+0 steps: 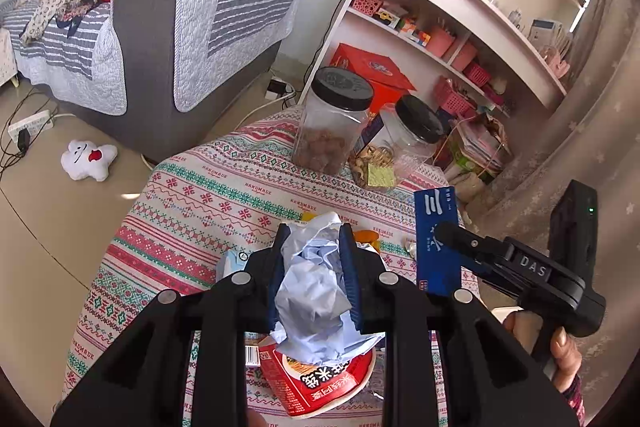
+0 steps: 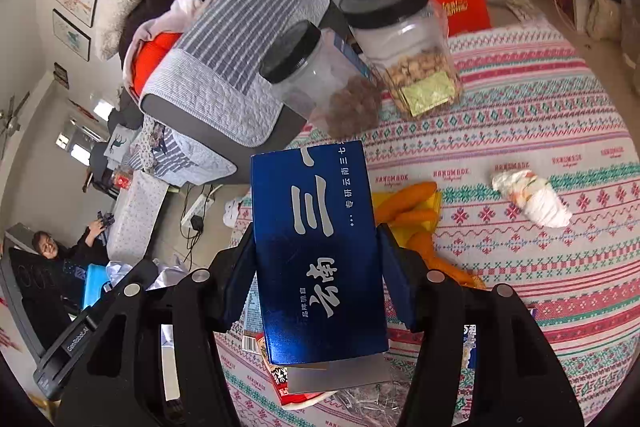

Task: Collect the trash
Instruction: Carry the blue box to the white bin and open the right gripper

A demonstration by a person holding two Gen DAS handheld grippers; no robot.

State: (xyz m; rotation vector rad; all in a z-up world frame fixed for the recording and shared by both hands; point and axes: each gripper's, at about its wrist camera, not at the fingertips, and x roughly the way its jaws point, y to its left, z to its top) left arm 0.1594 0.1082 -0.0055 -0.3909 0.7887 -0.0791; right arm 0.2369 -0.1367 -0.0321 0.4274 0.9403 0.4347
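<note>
Left gripper [image 1: 314, 267] clamped on crumpled pale-blue paper [image 1: 316, 291] above red noodle-cup lid [image 1: 316, 383]; right gripper [image 2: 320, 275] grips blue carton [image 2: 316, 251] over patterned tablecloth [image 2: 540, 131].

Two fisheye views, each from a camera mounted on a hand-held gripper, looking forward and down along its fingers at a tabletop [image 1: 208, 187] under a patterned cloth. The left view sits close above the tabletop's near edge, facing a white shelf unit [image 1: 440, 27] and a grey sofa [image 1: 160, 67]. The right view looks from farther right, tilted, toward the same sofa [image 2: 240, 67]. Both share two black-lidded jars [image 1: 332, 123] [image 2: 404, 43], and the blue box [image 1: 436, 239] [image 2: 320, 255].
</note>
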